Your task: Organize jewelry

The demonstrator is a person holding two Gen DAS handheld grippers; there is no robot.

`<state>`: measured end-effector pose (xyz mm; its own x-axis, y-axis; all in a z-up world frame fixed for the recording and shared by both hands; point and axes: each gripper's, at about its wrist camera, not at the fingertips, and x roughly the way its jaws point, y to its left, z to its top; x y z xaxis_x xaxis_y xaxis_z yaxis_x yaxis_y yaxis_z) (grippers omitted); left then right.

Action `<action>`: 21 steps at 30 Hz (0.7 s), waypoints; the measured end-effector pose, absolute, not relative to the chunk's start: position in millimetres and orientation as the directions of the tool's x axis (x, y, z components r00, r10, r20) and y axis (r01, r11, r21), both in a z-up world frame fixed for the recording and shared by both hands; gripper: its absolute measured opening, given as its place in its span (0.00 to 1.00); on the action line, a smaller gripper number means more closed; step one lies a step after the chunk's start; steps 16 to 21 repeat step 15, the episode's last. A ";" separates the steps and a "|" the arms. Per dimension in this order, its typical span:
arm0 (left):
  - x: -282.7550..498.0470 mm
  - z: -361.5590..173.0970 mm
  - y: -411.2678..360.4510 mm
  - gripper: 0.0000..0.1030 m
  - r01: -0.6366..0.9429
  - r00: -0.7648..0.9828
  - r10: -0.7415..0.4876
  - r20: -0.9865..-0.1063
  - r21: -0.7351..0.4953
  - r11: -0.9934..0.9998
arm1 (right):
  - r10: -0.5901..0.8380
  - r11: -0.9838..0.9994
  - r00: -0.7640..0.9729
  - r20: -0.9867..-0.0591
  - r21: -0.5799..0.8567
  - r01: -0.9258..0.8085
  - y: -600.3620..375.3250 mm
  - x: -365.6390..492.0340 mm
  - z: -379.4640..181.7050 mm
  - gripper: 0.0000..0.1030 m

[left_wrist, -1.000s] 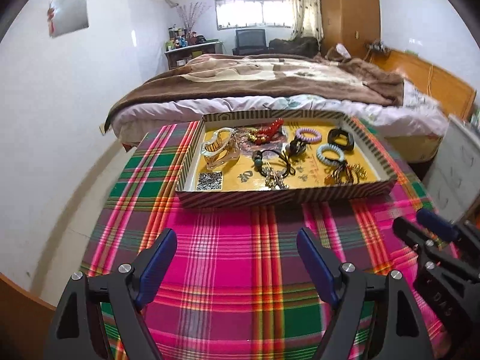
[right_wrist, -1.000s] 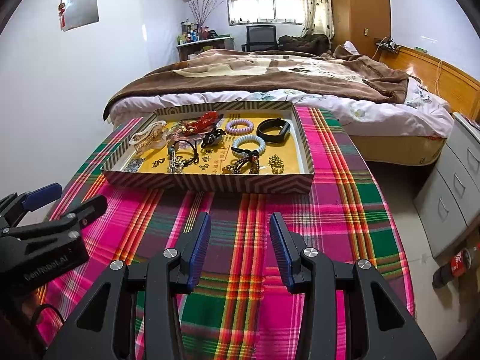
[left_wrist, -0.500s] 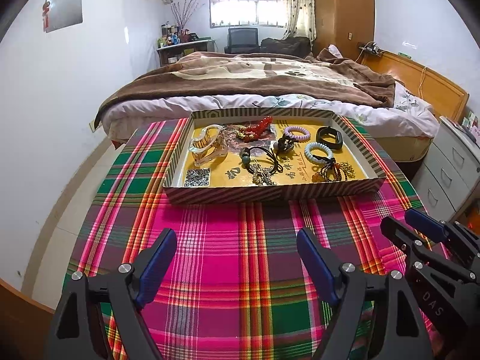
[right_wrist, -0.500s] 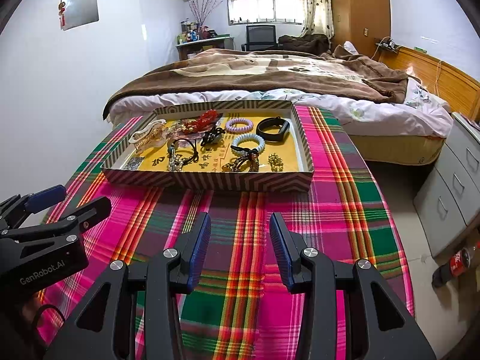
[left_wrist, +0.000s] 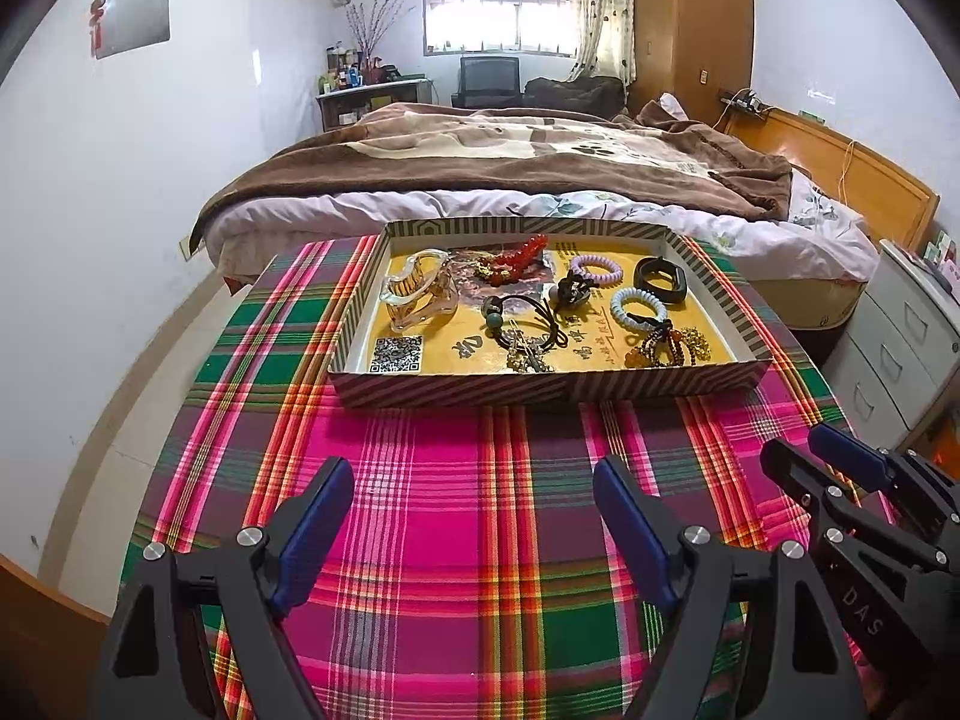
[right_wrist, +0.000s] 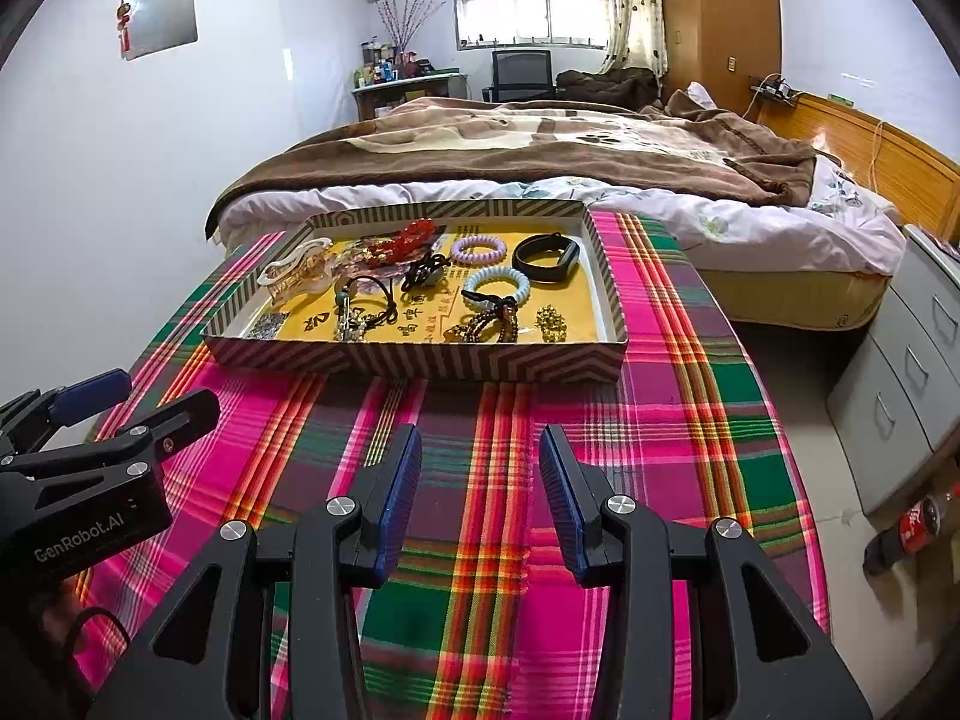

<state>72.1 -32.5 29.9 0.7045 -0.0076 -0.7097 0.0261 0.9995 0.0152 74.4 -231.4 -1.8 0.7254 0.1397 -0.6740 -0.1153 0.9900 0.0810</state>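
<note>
Comparing against a second back: your left gripper [left_wrist: 474, 516] tilted and lifted a bit — the tray [left_wrist: 540, 387] sat lower and squarer in its view, more of the room showing. The right gripper [right_wrist: 480, 483] barely shifted. Nothing in the tray moved, so no change to the job itself.

Jaws: left stood wide, right at a narrower gap — both held nothing, both hung over the plaid cloth [left_wrist: 456, 468] on the table, short of the tray's near wall.

Jewelry all lay loose inside the tray, well ahead of both jaws: clear hair claw [left_wrist: 417, 291] far left, red bead string [left_wrist: 522, 255] at the back, purple coil [left_wrist: 594, 269], black band [left_wrist: 663, 279], blue coil [left_wrist: 639, 304], brown beads [left_wrist: 663, 348] near right. That layout fitted either unsorted or finished — couldn't tell which.
</note>
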 end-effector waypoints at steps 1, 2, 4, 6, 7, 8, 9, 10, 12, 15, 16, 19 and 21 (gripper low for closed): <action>72.0 29.9 -32.4 0.79 0.023 0.705 -0.006 -0.709 0.015 1.000 | 0.141 0.990 0.725 -0.674 0.082 -0.116 -231.5 74.1 -1.8 0.41; 71.9 30.2 -32.2 0.79 0.024 0.705 -0.006 -0.709 0.015 1.000 | 0.141 0.990 0.725 -0.675 0.081 -0.116 -231.3 74.4 -2.0 0.41; 71.7 30.3 -32.1 0.79 0.024 0.705 -0.006 -0.709 0.015 1.000 | 0.141 0.990 0.724 -0.675 0.082 -0.116 -231.8 74.6 -2.3 0.40; 71.4 30.7 -31.9 0.79 0.024 0.708 -0.006 -0.707 0.015 1.000 | 0.141 0.990 0.723 -0.677 0.081 -0.117 -231.4 75.1 -2.7 0.41; 71.2 30.7 -32.2 0.79 0.024 0.708 -0.007 -0.706 0.015 1.000 | 0.140 0.990 0.722 -0.677 0.080 -0.117 -231.4 75.2 -3.2 0.41; 71.1 30.7 -32.4 0.79 0.026 0.708 -0.008 -0.706 0.015 1.000 | 0.140 0.990 0.722 -0.677 0.080 -0.116 -231.2 74.9 -3.9 0.41; 70.9 30.7 -32.8 0.79 0.025 0.707 -0.006 -0.707 0.016 1.000 | 0.140 0.990 0.722 -0.678 0.081 -0.116 -231.3 74.9 -3.9 0.41; 70.7 30.5 -32.9 0.79 0.024 0.707 -0.004 -0.707 0.018 1.000 | 0.140 0.990 0.722 -0.677 0.080 -0.117 -231.1 75.0 -3.9 0.41; 71.1 30.2 -32.9 0.79 0.024 0.705 -0.006 -0.709 0.016 1.000 | 0.140 0.990 0.722 -0.677 0.080 -0.117 -231.1 75.0 -3.9 0.41; 72.1 29.7 -31.4 0.79 0.021 0.702 -0.009 -0.712 0.008 1.000 | 0.140 0.990 0.722 -0.678 0.080 -0.117 -231.2 74.9 -4.2 0.41; 72.1 29.7 -31.4 0.79 0.021 0.702 -0.009 -0.712 0.008 1.000 | 0.140 0.990 0.722 -0.678 0.080 -0.117 -231.2 74.9 -4.2 0.41; 72.1 29.7 -31.4 0.79 0.021 0.702 -0.009 -0.712 0.008 1.000 | 0.140 0.990 0.722 -0.678 0.080 -0.117 -231.2 74.9 -4.2 0.41; 72.1 29.7 -31.4 0.79 0.021 0.702 -0.009 -0.712 0.008 1.000 | 0.140 0.990 0.722 -0.678 0.080 -0.117 -231.2 74.9 -4.2 0.41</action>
